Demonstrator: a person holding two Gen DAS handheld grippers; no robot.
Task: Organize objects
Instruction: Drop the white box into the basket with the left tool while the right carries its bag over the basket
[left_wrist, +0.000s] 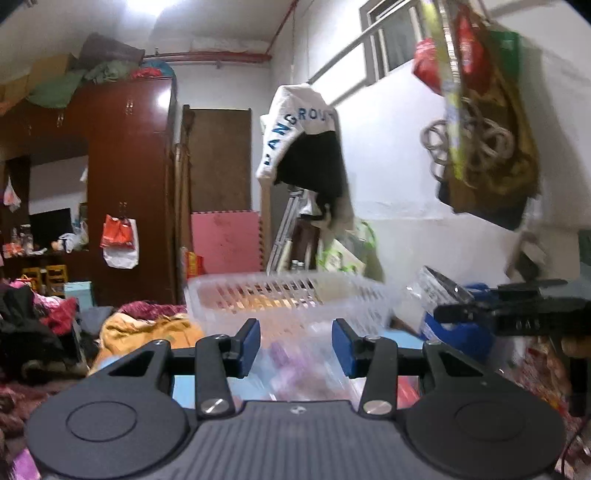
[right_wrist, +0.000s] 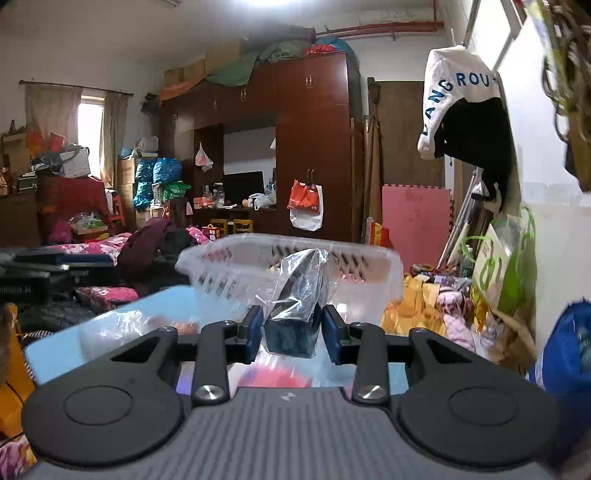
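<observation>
left wrist view: left gripper jaws spread wide, blue pads apart with nothing clamped between them. below and between the fingers lies a crinkled clear plastic bag with purple and pink contents, blurred, resting on the light blue tabletop. can't tell if the pads touch the bag. just beyond the fingertips sits a clear slotted plastic basket, upright on the same surface, some pale items inside but too blurred to name. right of the basket a blue bag and the other gripper's black body at frame edge. background: dark red wardrobe, white garment with blue lettering hanging from a rail, pink foam mat leaning on the wall.

right wrist view: right gripper jaws closed on a dark blocky object in clear plastic wrap. both blue pads press its sides; the wrap sticks up above the fingers, tilted slightly right. held above the blue tabletop, near side of the clear basket, which sits directly ahead. another clear bag with reddish contents lies on the table to the left, apart from the gripper. red and pink items under the fingers, blurred. yellow fabric and clutter right of the basket, wardrobe behind.
</observation>
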